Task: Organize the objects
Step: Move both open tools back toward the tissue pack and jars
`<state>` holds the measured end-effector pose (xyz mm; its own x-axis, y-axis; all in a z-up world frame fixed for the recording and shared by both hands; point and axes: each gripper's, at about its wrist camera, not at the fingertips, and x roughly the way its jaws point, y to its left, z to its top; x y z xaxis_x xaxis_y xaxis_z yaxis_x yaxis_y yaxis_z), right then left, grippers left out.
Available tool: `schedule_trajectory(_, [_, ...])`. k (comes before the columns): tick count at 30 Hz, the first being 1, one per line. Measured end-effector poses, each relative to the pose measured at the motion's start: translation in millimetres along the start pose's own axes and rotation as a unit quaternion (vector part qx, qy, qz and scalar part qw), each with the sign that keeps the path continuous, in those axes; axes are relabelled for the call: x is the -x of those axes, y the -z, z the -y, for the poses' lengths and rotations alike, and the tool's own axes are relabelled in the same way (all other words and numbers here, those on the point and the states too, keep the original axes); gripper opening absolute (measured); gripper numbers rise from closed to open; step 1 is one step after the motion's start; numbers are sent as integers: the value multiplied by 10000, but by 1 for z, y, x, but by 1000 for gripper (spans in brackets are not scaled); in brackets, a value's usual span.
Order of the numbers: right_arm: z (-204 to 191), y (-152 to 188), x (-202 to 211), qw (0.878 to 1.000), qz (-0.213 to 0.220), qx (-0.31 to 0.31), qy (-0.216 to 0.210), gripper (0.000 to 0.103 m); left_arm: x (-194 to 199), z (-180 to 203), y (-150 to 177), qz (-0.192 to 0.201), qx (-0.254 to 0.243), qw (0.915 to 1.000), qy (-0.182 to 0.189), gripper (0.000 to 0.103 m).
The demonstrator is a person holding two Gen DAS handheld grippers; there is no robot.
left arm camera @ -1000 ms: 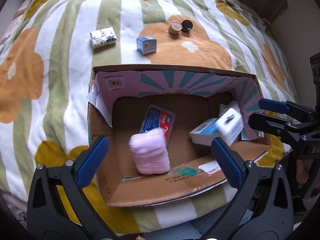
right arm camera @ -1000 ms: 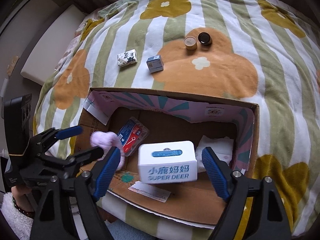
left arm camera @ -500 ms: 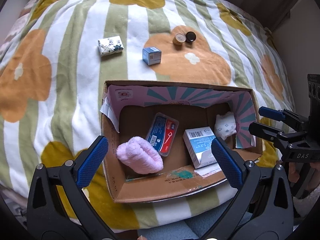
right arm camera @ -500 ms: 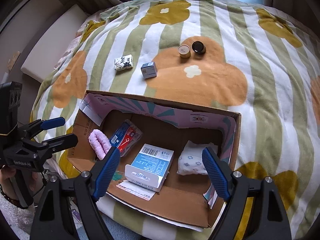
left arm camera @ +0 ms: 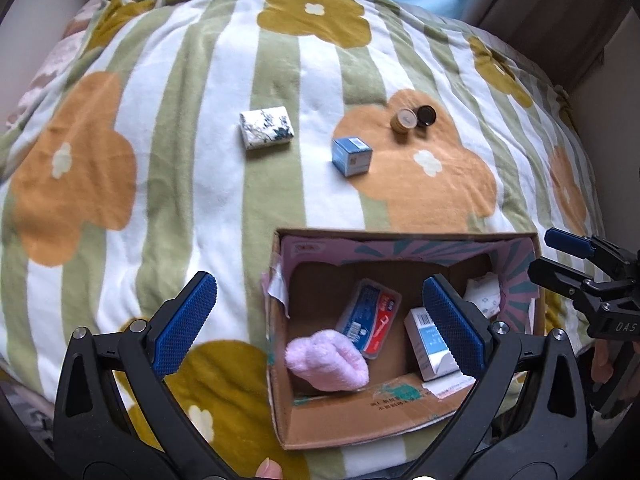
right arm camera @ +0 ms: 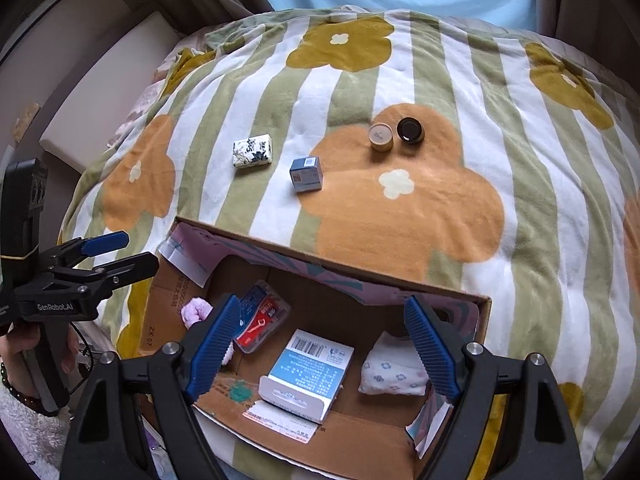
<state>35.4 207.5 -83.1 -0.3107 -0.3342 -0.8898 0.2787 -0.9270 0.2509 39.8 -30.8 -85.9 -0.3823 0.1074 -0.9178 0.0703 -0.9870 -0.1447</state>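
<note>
Both your grippers have pulled back; pink towel (left arm camera: 326,360) and blue-white box (right arm camera: 306,372) now lie in the cardboard box (left arm camera: 360,420), at 6 o'clock on the bed (left arm camera: 200,160). Left gripper (left arm camera: 320,320) and right gripper (right arm camera: 320,344): jaws wide, holding nothing.

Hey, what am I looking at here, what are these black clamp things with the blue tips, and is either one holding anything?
These are two hand-held grabbers, not a robot arm; a person carries one in each hand. Each has a wide-angle camera that looks out along its two blue-padded fingers, so one picture comes from the left gripper and the other from the right gripper. Each camera also catches the other tool at the picture's edge.

Both are open and hold nothing.

Below them sits an open brown cardboard box on a striped, flowered blanket. In the box lie a fluffy pink roll, a red and blue floss-pick packet, a blue and white carton and a small white patterned pouch.

Still out on the blanket are a white floral box, a small blue cube box, a tan round jar and a black round jar.
</note>
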Motion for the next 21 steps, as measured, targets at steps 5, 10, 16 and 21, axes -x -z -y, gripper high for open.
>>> schedule_trajectory(5, [-5,-31,-3,9994,182,-291,-29,81,-2,-18,-39,160,2,9998,-102,103])
schedule_trajectory(10, [2,-68,-17,9957,220,-897,-5,81,-20,-37,-87,130,101,9997,-165,103])
schedule_trajectory(16, [22,-108,-56,9820,120,-1866,250,81,-73,-62,-128,-293,552,9979,-194,103])
schedule_trajectory(21, [36,-126,-91,9688,104,-2447,393,81,-120,-65,-141,-562,842,9945,-259,102])
